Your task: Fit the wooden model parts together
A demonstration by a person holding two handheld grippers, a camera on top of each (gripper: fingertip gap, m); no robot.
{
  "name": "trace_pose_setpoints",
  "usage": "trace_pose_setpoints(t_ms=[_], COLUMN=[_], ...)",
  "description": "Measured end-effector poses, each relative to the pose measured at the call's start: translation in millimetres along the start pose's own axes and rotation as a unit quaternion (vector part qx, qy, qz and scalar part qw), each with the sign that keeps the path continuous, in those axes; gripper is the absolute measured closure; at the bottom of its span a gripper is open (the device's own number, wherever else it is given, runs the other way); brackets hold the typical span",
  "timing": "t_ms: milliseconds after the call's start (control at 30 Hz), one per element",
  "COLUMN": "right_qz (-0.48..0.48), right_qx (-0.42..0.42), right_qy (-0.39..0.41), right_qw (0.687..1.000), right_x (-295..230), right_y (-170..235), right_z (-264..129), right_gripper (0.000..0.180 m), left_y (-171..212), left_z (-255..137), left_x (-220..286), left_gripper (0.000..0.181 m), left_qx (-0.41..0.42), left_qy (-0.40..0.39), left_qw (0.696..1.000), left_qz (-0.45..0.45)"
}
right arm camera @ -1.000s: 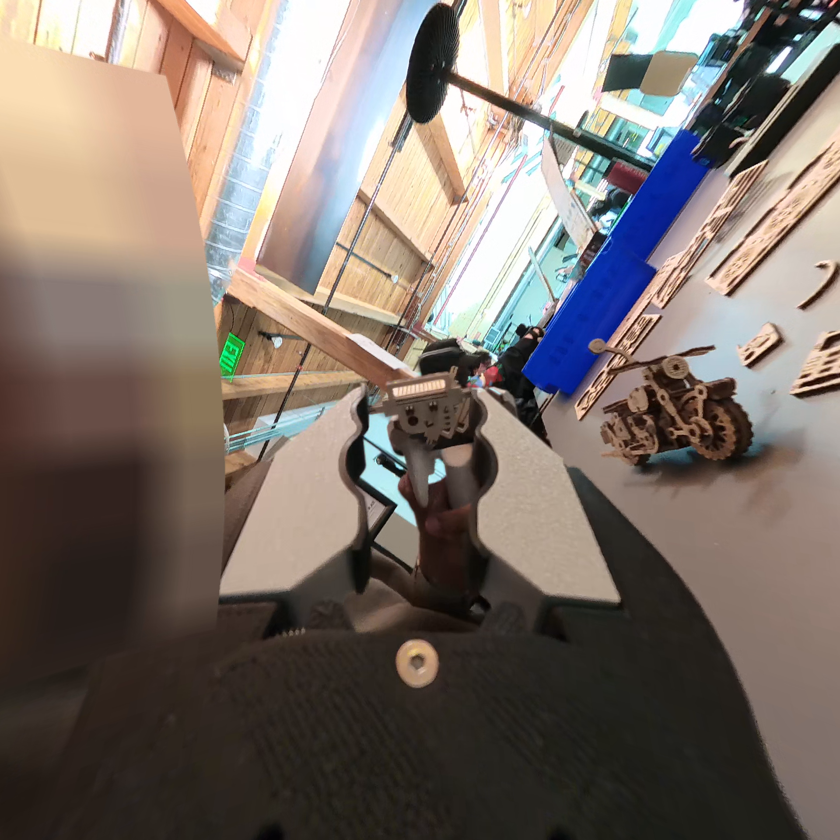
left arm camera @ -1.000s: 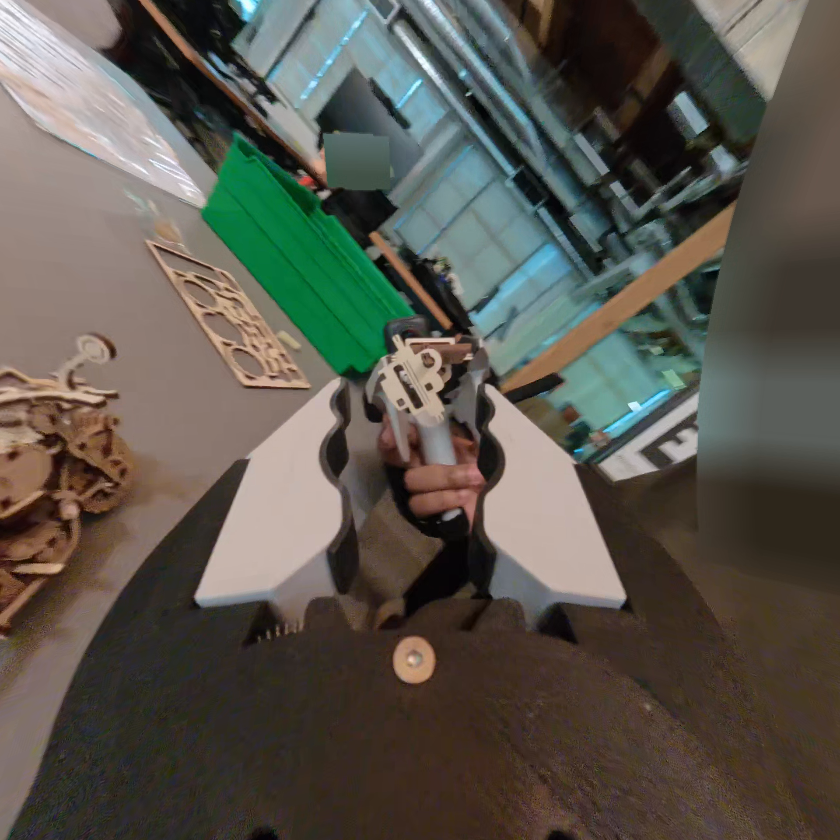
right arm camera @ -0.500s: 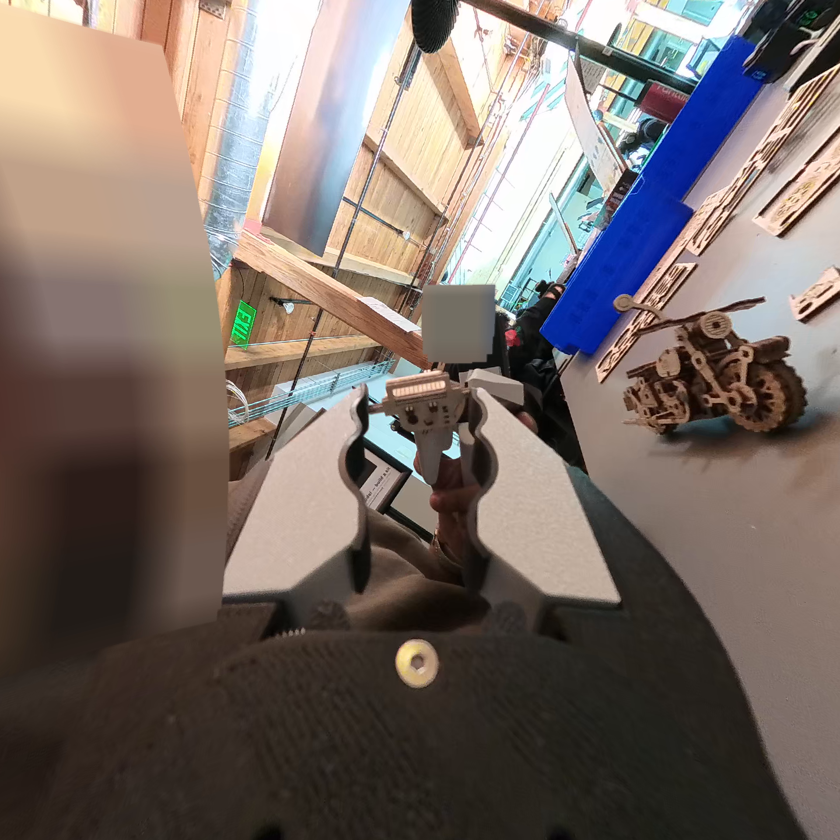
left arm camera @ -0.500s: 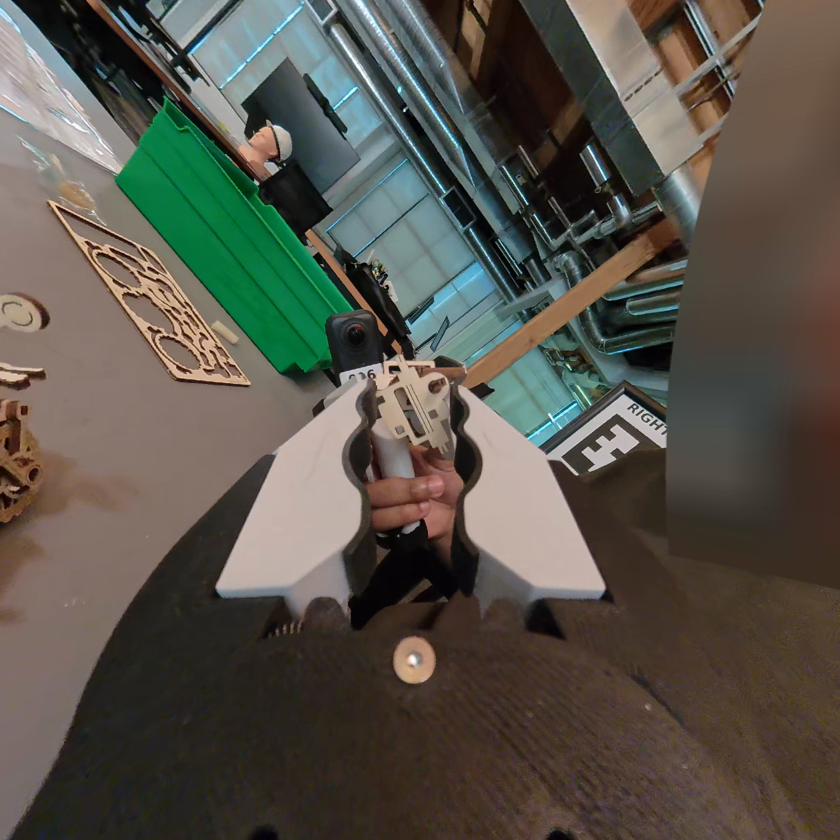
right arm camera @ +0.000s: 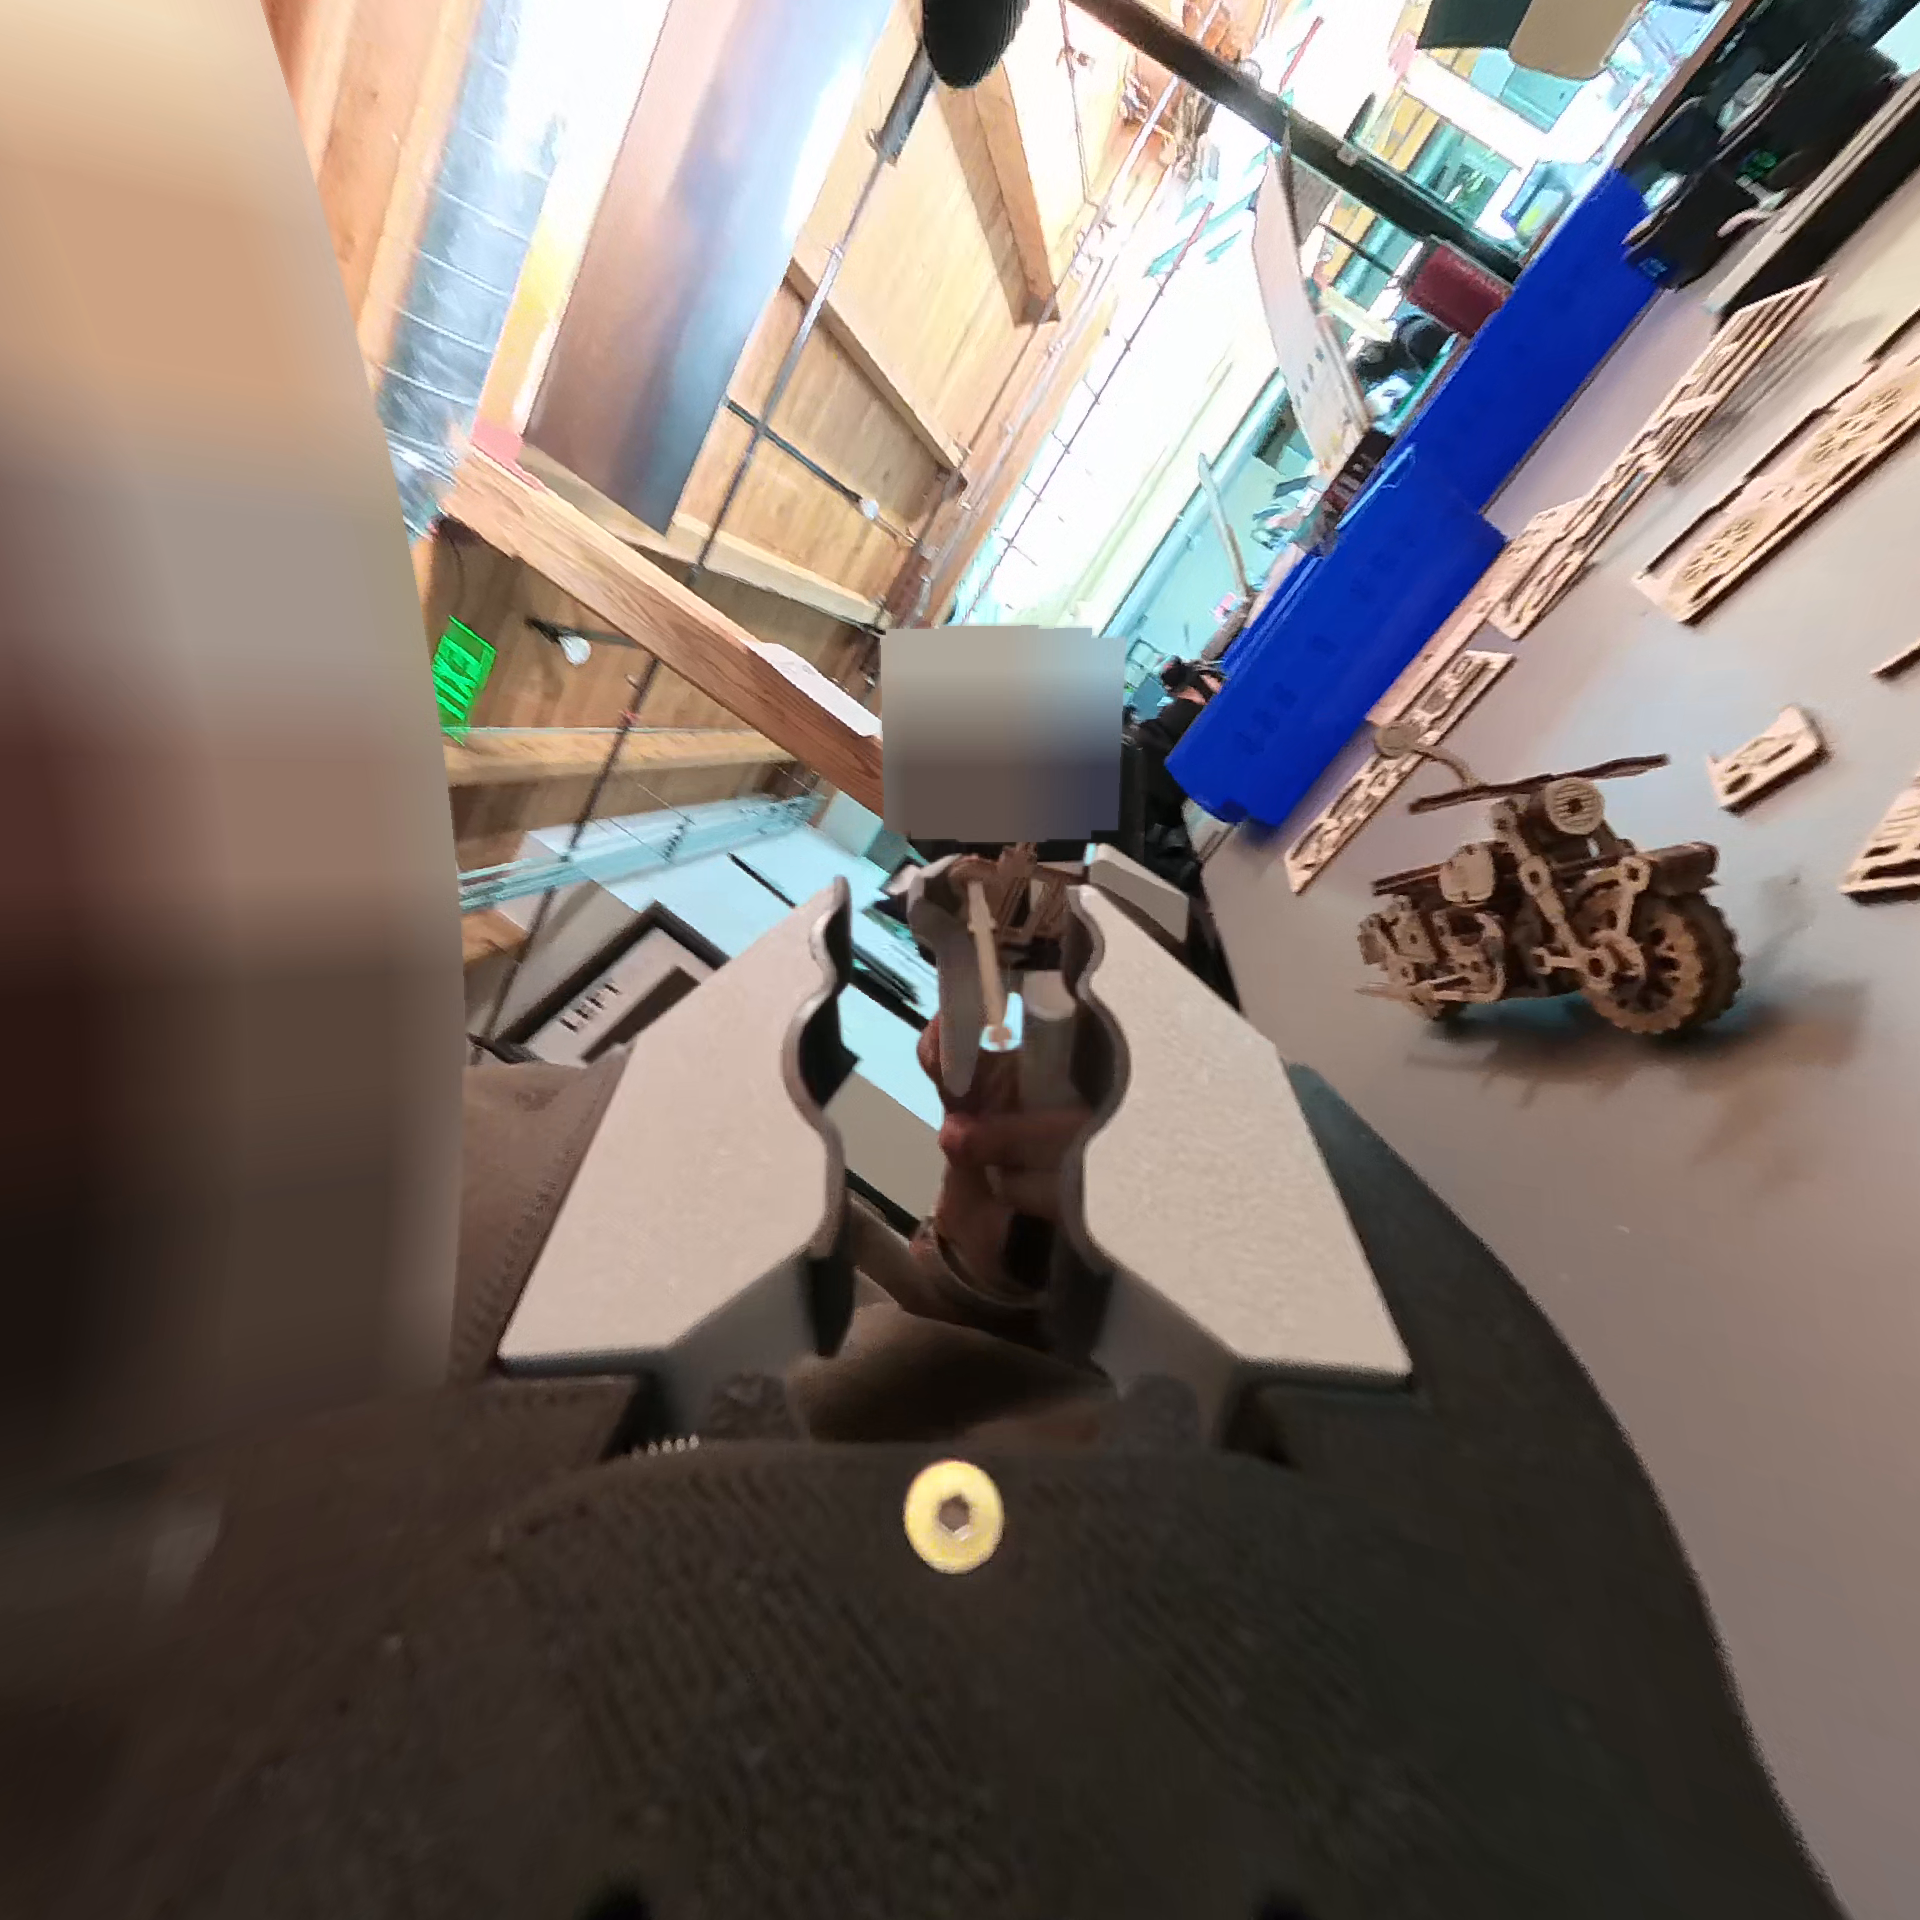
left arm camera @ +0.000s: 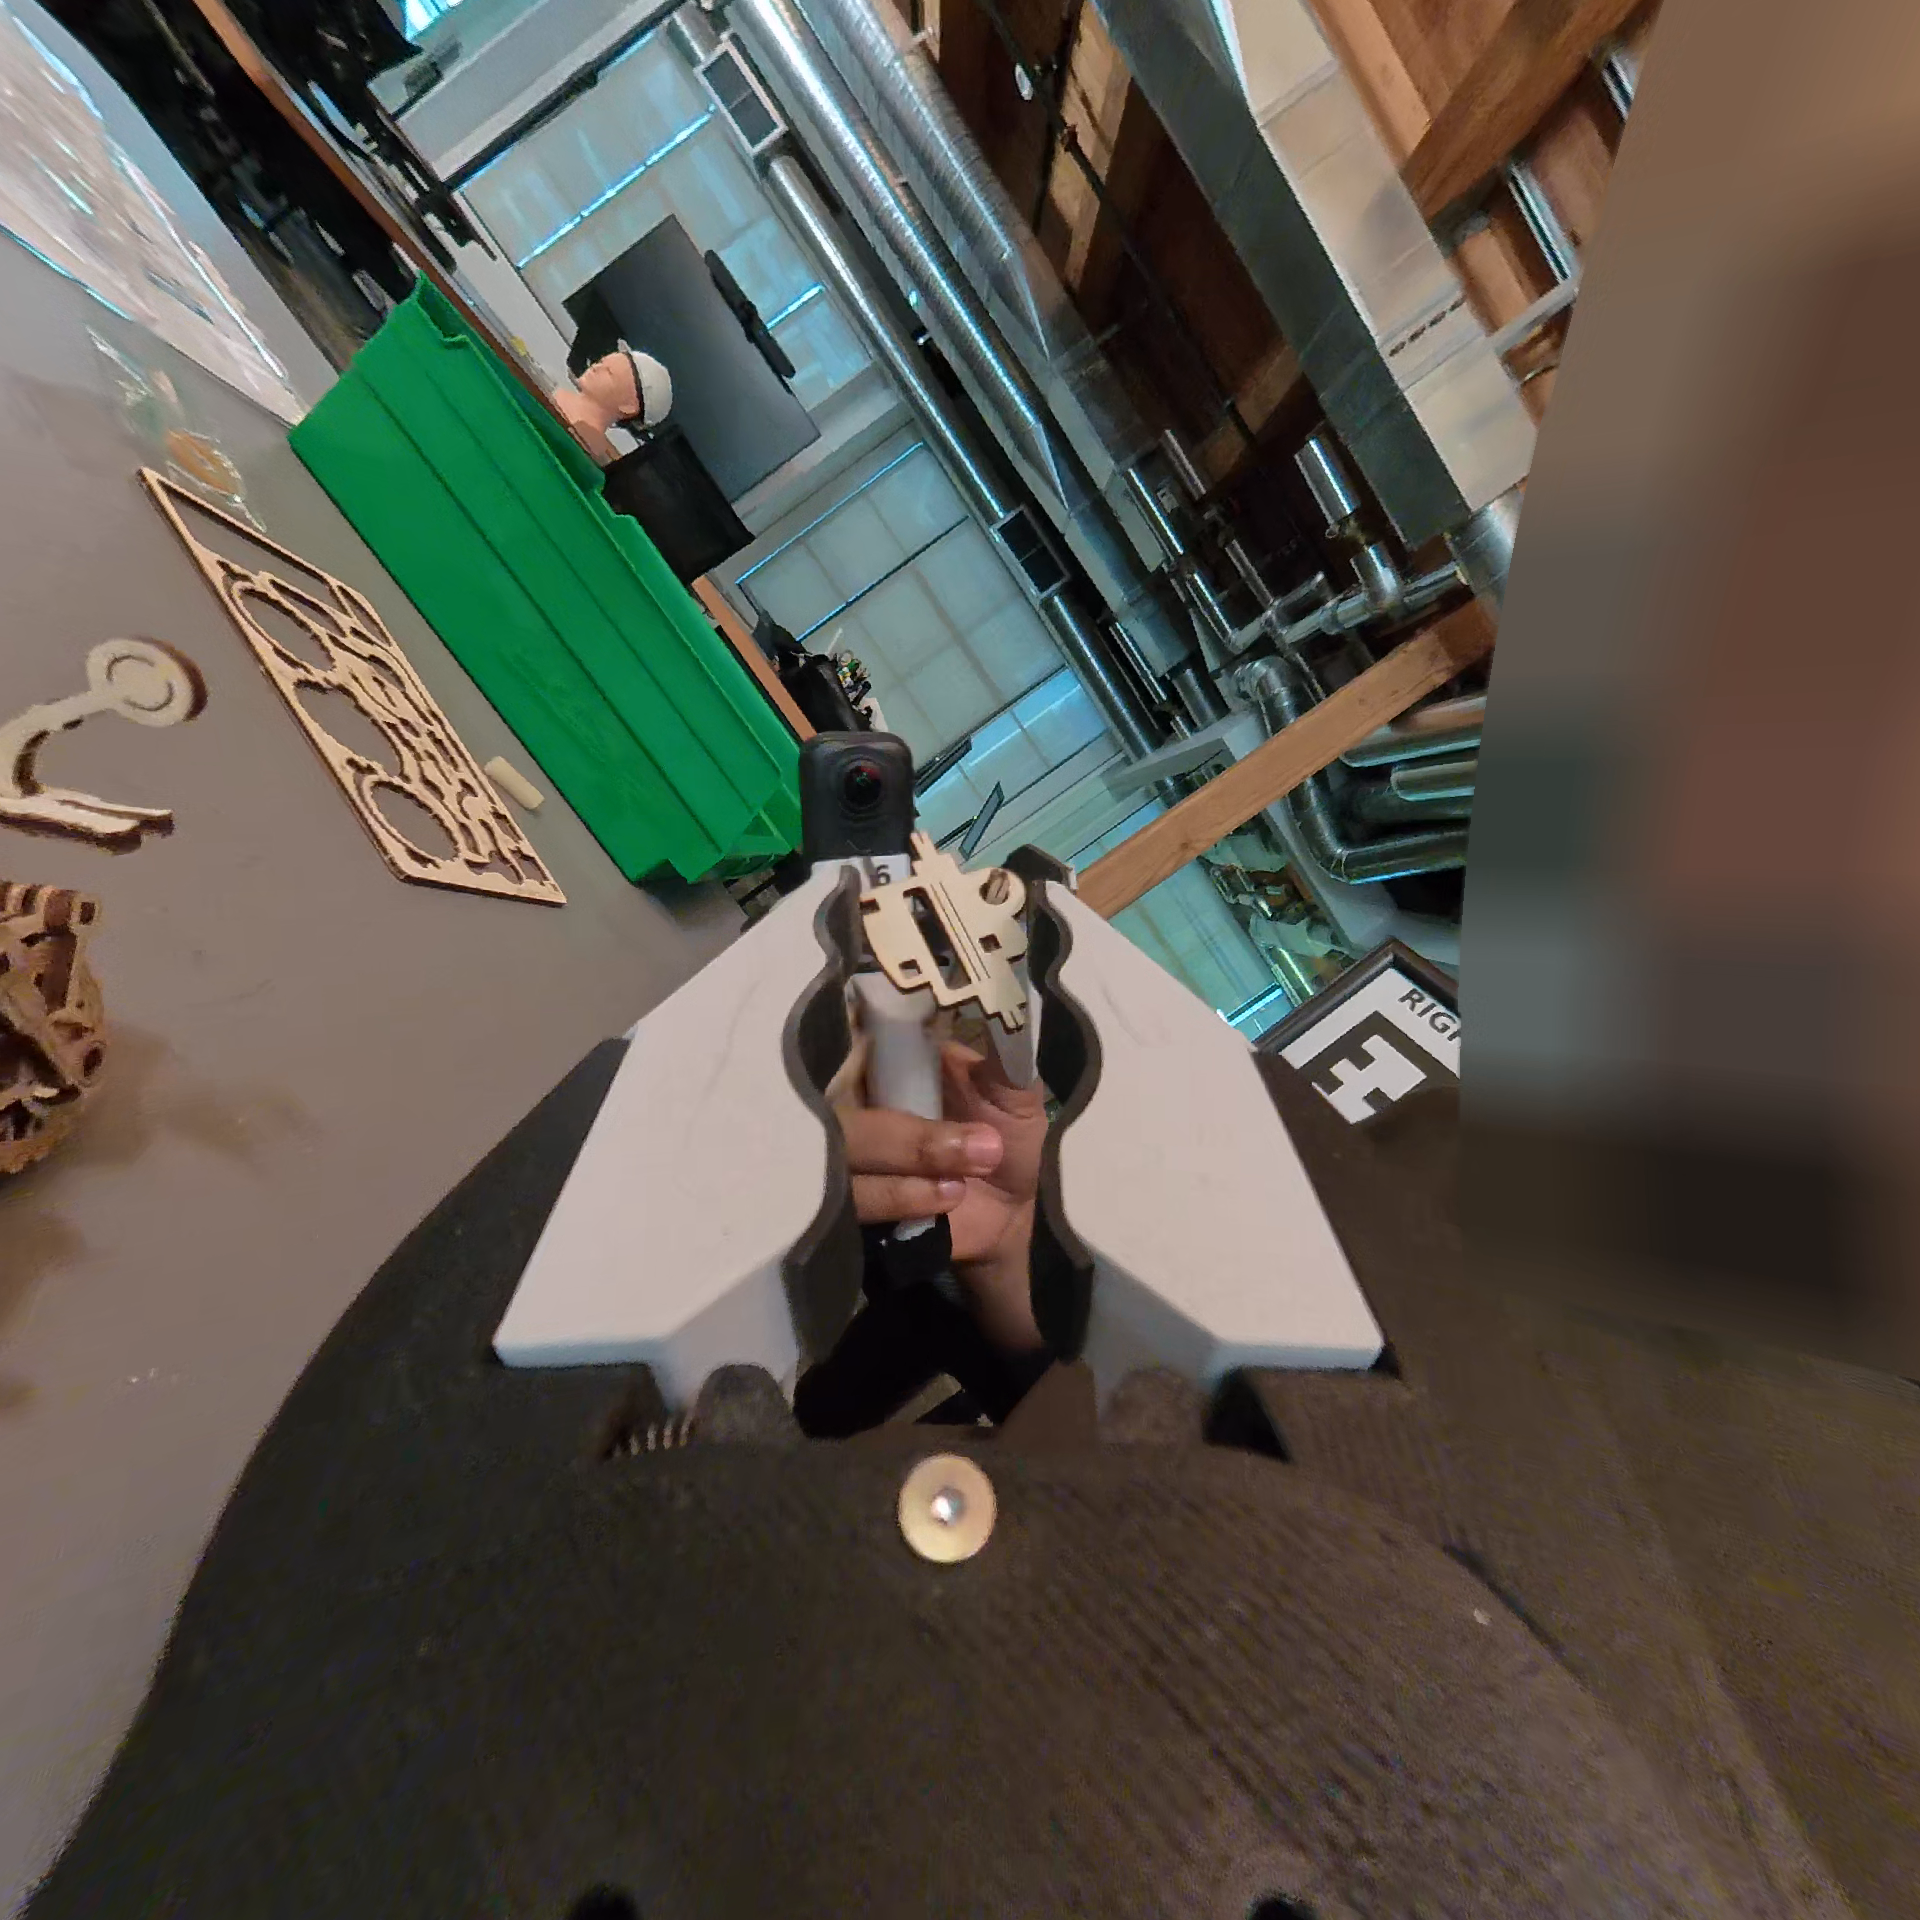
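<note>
Left gripper [left arm camera: 940,925]: I have it clamped on the flat wooden part [left arm camera: 940,935], held up in the air.
Right gripper [right arm camera: 961,940]: closed on a small wooden sub-assembly [right arm camera: 1013,920], facing the left one.
Parts: both off the table [right arm camera: 1558,1299] — tips near, but whether they touch I cannot tell.
Done: wooden motorcycle [right arm camera: 1548,925] mostly built, standing at far right.
Left: seat these 2 pieces — then mount them, I judge.

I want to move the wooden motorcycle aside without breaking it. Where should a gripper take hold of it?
Probably the chunky mid-frame of the motorcycle, coming down from above with the fingers across its two flat sides. It stands upright on the table, so the sides are free, and the thin handlebar on top looks too fragile to grip.
</note>
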State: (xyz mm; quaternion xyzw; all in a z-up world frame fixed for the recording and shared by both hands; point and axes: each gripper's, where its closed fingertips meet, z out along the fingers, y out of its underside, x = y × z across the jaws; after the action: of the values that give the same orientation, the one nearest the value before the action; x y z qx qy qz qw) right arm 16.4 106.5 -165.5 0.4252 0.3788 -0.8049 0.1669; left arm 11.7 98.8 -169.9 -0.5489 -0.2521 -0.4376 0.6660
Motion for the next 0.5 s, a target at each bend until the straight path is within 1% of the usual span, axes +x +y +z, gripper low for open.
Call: trace_pose_setpoints(t_ms=[100,133,167,267,367,400,500], right_qz=[-0.009,-0.007,-0.007,-0.030,-0.089,-0.112,-0.164], right_qx=[0.001,0.004,0.009,0.016,-0.006,-0.017,-0.041], right_qy=[0.012,0.019,0.026,0.039,0.085,0.104,0.152], right_qw=[1.000,1.000,1.000,0.999,0.992,0.988,0.974], right_x=[4,7,10,10,13,15,20], right_y=[-1,-3,-7,-17,-21,-21,-20], right_z=[-2,-5,-8,-17,-23,-24,-26], right_gripper=[0.152,0.153,0.153,0.165,0.163,0.163,0.150], left_y=[0,-1,-3,-10,-11,-8,11], left_z=[-1,-3,-6,-18,-31,-31,-29], left_x=[-11,-17,-25,-46,-67,-70,-74], left_gripper=[0.151,0.151,0.151,0.151,0.150,0.150,0.150], left_qx=[0.001,0.003,0.008,0.017,0.009,-0.004,-0.070], left_qy=[-0.025,-0.038,-0.058,-0.110,-0.175,-0.184,-0.205], left_qw=[1.000,0.999,0.998,0.994,0.983,0.981,0.971], left_qz=[0.005,0.009,0.013,0.024,0.051,0.062,0.099])
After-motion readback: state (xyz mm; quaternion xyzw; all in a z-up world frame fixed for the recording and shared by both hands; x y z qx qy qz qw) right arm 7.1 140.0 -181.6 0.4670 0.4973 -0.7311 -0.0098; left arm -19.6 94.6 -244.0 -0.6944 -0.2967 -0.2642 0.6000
